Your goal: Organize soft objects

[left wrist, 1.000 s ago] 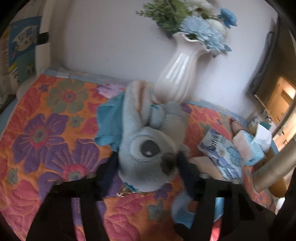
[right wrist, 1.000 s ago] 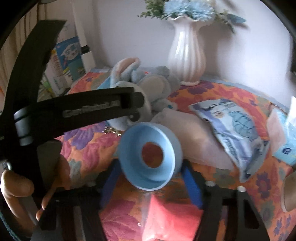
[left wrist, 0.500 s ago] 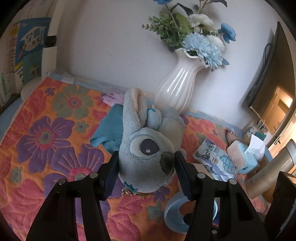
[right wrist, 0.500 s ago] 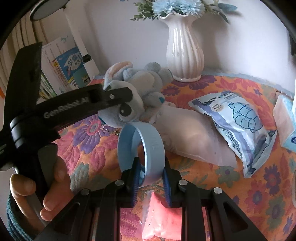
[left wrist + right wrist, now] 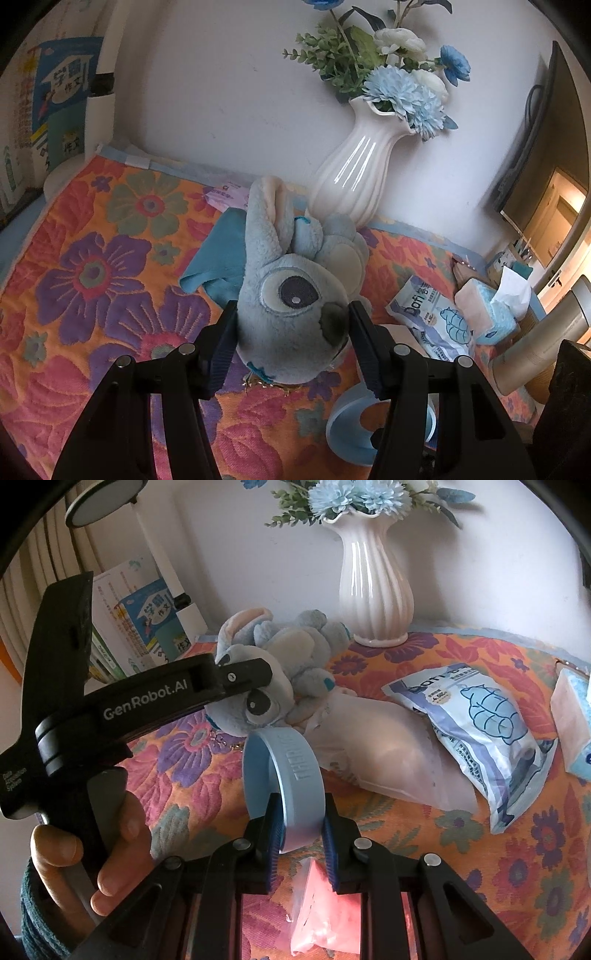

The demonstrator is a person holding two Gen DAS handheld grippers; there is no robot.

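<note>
Your left tongs (image 5: 291,332) grip the head of a pale blue plush toy with a large stitched eye (image 5: 291,295), one ribbed pad on each side, the soft head bulging between them. Its long ear and body trail back toward the wall, across a folded teal cloth (image 5: 218,258); whether the toy is lifted or resting on the floral quilted cover (image 5: 92,280) cannot be told. Holding at the head likely gives you the firmest part of a limp thing to carry.

Your right tongs (image 5: 300,830) are clenched on a light blue rubbery ring with raised lettering (image 5: 291,771), standing on edge just in front of the toy's face, held by its lower rim so the band rises clear of the pads.

On the cover of the worktop, a translucent pinkish plastic bag (image 5: 391,760) lies close behind the ring, with a blue-and-white printed soft pack (image 5: 476,716) overlapping its far side. A pink-filled clear packet (image 5: 321,912) sits below the right tongs, and a tissue pack (image 5: 487,310) lies at the worktop's right end.

A white ribbed vase of blue and white flowers (image 5: 354,170) stands right behind the toy; it looks like the thing to steer clear of when you move the plush. Books (image 5: 147,620) stand to the left.
</note>
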